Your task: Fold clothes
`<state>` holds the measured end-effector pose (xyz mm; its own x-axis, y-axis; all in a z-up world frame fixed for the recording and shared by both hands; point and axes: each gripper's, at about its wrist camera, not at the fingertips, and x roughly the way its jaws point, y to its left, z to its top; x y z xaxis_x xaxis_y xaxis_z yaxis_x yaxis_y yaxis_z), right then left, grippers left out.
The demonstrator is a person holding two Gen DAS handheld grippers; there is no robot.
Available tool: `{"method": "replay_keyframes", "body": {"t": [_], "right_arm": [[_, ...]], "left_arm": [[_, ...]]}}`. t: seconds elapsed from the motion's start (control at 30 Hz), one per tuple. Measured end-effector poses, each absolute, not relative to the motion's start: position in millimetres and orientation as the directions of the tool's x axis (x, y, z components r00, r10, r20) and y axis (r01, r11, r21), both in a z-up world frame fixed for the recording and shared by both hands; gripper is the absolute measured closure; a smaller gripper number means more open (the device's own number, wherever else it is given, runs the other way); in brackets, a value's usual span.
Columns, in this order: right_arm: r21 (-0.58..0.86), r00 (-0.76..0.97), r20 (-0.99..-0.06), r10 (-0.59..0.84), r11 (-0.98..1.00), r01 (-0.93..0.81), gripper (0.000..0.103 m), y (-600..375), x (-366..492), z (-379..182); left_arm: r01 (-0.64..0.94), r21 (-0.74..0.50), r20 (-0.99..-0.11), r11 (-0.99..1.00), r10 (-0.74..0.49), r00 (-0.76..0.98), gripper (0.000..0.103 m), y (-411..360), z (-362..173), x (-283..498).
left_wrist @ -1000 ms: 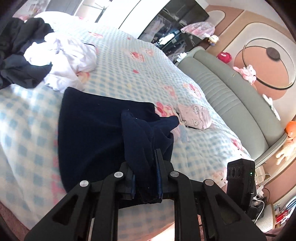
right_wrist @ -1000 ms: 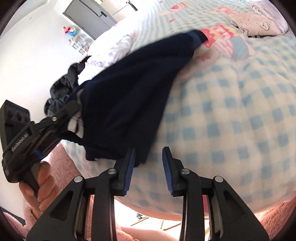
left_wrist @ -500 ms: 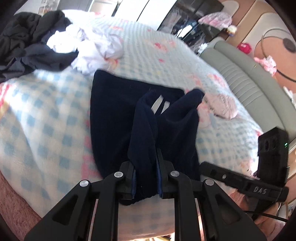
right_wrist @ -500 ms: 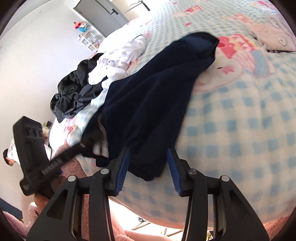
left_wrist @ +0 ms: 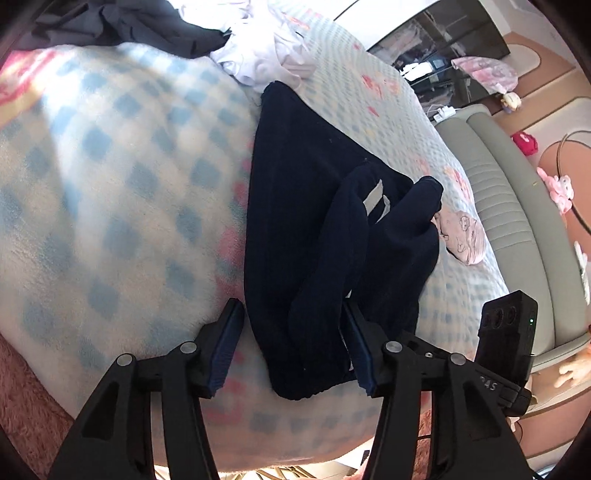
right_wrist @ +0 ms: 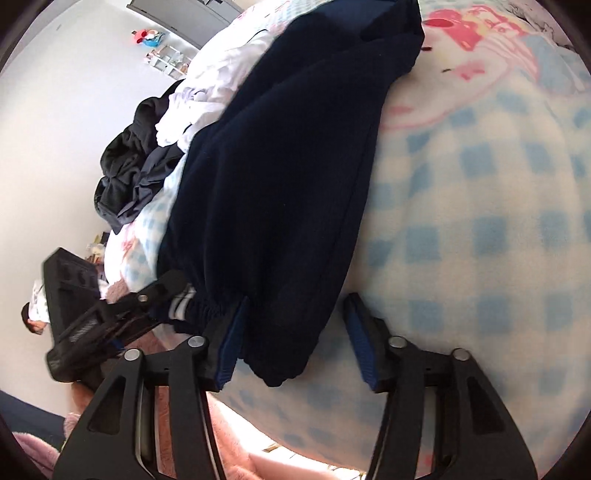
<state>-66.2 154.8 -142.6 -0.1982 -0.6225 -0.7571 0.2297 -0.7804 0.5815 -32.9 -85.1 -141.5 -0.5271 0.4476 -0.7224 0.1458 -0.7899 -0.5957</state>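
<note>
You have one navy garment (left_wrist: 295, 206) lying folded along the near edge of the checked bed (left_wrist: 122, 206). Your left gripper (left_wrist: 291, 347) and right gripper (right_wrist: 291, 339) are both opening, cloth loose between each pair. Two heaps behind: one white (left_wrist: 262, 55), one dark (left_wrist: 122, 22).

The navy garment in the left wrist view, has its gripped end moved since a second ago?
Yes. The navy garment's bunched end has dropped onto the checked blanket, lying slack between the opening left tongs instead of lifted and pinched.
</note>
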Motion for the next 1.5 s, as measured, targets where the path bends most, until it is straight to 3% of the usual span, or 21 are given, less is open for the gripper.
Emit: {"method": "replay_keyframes", "body": {"t": [0.07,0.23,0.37,0.53,0.67,0.9,0.97,1.03,1.13,1.3,1.33,1.4,1.43,1.5], "right_arm": [[0.586,-0.214,-0.746,-0.631,-0.774,0.242,0.072,161.1,-59.0,-132.6],[0.467,-0.305,-0.768,-0.564,-0.818,0.336,0.081,161.4,-33.1,-93.7],[0.477,-0.339,-0.746,-0.573,-0.815,0.328,0.081,184.5,-3.5,-74.9],[0.438,-0.331,-0.796,-0.506,-0.860,0.262,0.079,191.7,14.9,-83.5],[0.478,-0.298,-0.805,-0.513,-0.858,0.186,0.073,209.3,9.7,-94.2],[0.473,-0.422,-0.746,-0.516,-0.856,0.211,0.071,233.2,1.7,-58.3],[0.448,-0.419,-0.767,-0.486,-0.873,0.192,0.070,234.7,-8.1,-60.7],[0.431,-0.415,-0.782,-0.466,-0.884,0.182,0.067,236.9,-19.2,-61.2],[0.415,-0.416,-0.782,-0.464,-0.886,0.206,0.067,232.0,-38.5,-57.5],[0.405,-0.417,-0.786,-0.457,-0.890,0.210,0.064,222.7,-63.8,-59.6],[0.408,-0.412,-0.790,-0.455,-0.890,0.203,0.063,222.3,-68.9,-62.0],[0.406,-0.400,-0.799,-0.448,-0.894,0.190,0.062,221.3,-76.7,-69.6],[0.407,-0.393,-0.804,-0.446,-0.895,0.184,0.062,220.4,-79.6,-73.4],[0.407,-0.385,-0.809,-0.443,-0.896,0.177,0.062,218.9,-83.1,-78.2]], "left_arm": [[0.118,-0.588,-0.717,-0.800,0.449,-0.533,0.064,-79.9,-139.5,-34.0],[0.026,-0.583,-0.691,-0.812,0.478,-0.542,0.071,-68.7,-129.0,-30.3],[-0.066,-0.559,-0.686,-0.827,0.505,-0.524,0.071,-52.9,-121.0,-24.6],[-0.139,-0.541,-0.688,-0.829,0.531,-0.495,0.071,-44.2,-106.5,-11.4],[-0.070,-0.446,-0.783,-0.892,0.427,-0.452,0.066,-51.3,-114.4,-1.0],[-0.008,-0.513,-0.693,-0.858,0.420,-0.585,0.064,-86.2,-88.1,10.4],[-0.027,-0.360,-0.731,-0.933,0.300,-0.612,0.056,-77.7,-77.6,-1.4],[-0.115,-0.236,-0.745,-0.965,0.256,-0.616,0.056,-49.3,-70.0,-24.4],[-0.182,-0.329,-0.756,-0.927,0.374,-0.537,0.056,-32.2,-73.3,-63.6],[-0.168,-0.403,-0.803,-0.900,0.436,-0.407,0.055,-0.4,-109.9,-112.4],[-0.171,-0.434,-0.797,-0.885,0.465,-0.385,0.058,1.1,-115.5,-115.8],[-0.187,-0.415,-0.787,-0.890,0.455,-0.418,0.094,1.8,-113.2,-112.9],[-0.191,-0.394,-0.782,-0.899,0.437,-0.444,0.099,1.4,-110.1,-110.2],[-0.185,-0.376,-0.751,-0.908,0.416,-0.513,0.099,-2.6,-102.4,-104.6]]}}
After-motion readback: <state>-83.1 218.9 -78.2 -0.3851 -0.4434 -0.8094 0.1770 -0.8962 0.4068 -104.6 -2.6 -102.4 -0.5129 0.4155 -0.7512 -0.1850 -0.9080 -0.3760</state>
